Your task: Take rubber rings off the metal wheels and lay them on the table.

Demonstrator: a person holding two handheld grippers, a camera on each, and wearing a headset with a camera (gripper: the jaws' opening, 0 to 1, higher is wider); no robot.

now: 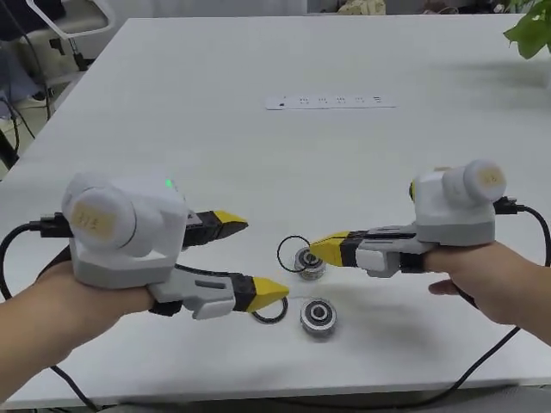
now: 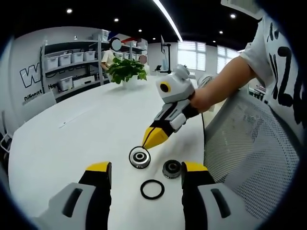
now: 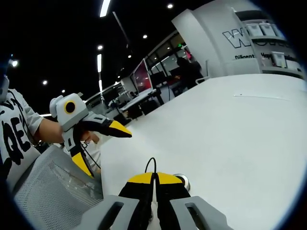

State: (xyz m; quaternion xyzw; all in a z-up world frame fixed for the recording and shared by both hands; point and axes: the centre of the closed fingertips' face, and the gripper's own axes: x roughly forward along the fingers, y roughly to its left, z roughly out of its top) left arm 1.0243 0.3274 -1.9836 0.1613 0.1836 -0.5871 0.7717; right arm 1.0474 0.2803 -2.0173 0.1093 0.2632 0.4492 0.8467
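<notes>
At a white table (image 1: 258,146), the right gripper (image 1: 317,249) has its yellow-tipped jaws pressed together on a thin black rubber ring (image 1: 279,253), whose loop stands at the 10 o'clock edge of a metal wheel (image 1: 310,263). The left gripper (image 1: 265,258) is spread wide, with nothing between its jaws. A second wheel (image 1: 318,316) sits at 6 o'clock of the first, and a second ring (image 1: 269,322) lies flat on the table at that wheel's 9 o'clock. Well apart at 12 o'clock lies a white power strip (image 1: 331,103), with a leafy plant (image 1: 529,30) at 1 o'clock. In the left gripper view, shelves of bins (image 2: 72,62) line a wall lettered with a large "W" (image 2: 29,74); the smaller writing below is too blurred to read
</notes>
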